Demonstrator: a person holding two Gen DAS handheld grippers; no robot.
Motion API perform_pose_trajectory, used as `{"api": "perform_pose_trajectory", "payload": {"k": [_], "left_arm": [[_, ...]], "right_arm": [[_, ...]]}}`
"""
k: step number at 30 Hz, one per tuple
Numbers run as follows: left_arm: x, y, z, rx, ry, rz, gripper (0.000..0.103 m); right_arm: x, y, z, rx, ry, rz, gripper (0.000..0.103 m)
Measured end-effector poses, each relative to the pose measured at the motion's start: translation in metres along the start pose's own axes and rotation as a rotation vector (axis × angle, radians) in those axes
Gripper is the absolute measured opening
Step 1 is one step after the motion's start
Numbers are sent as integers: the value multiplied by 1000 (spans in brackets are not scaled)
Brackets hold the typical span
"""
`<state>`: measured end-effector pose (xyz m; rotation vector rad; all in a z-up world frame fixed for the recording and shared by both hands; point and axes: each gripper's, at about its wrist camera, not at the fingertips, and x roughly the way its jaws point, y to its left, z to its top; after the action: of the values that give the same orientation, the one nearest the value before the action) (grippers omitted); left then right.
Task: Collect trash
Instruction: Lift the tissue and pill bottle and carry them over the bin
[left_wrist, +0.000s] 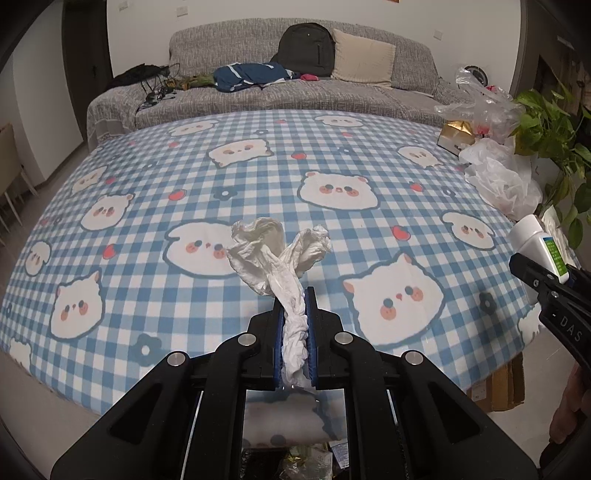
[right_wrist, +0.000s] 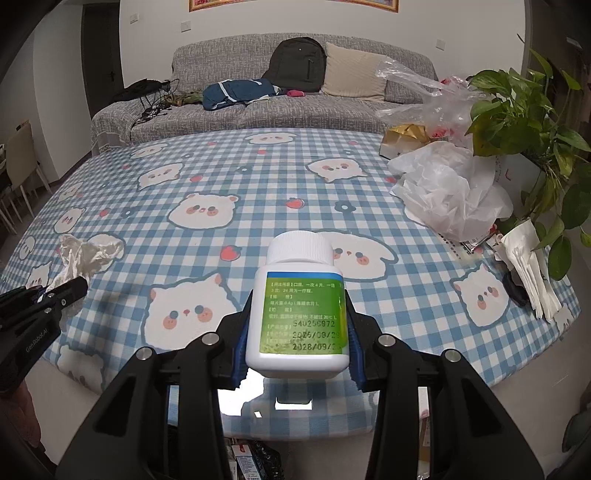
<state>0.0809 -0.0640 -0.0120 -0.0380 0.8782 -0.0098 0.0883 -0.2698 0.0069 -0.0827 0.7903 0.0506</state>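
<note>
Our left gripper (left_wrist: 294, 295) is clamped on a twisted white tissue (left_wrist: 280, 254), its loose end fanning toward twelve o'clock above the checked tablecloth (left_wrist: 184, 177). At three o'clock, our right gripper (right_wrist: 297, 317) squeezes a white pill bottle (right_wrist: 299, 306), cap pointing to twelve.

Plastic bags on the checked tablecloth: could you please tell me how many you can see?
2: a clear plastic bag at the far right edge, a white plastic bag just nearer; others may be hidden.

Soft, even indoor light; fisheye-warped, vignetted edges.
</note>
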Motion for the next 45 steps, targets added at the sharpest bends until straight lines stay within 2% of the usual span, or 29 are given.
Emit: {"api": "perform_pose_trajectory", "payload": {"k": [13,19,24,29,37,45], "left_arm": [[-32,6,-50,-10,-5,-21,9],[-38,4,-72,-13,-4,-16,9],[-38,4,-98,-28,27,-42,9],[-46,4,-119,-43,20,-58,9],[-39,-2,-161,-50,67,-83,9],[-21,-19,-192,-31,114,-99,9]], "right_arm": [[-23,7,-41,-2,-9,13,39],[-30,8,-63,-4,-6,22,39],[-40,13,-78,-19,-24,29,39],[-42,14,-99,-27,-15,40,39],[-42,21,-139,-42,4,57,39],[-31,20,-176,-40,67,53,39]]}}
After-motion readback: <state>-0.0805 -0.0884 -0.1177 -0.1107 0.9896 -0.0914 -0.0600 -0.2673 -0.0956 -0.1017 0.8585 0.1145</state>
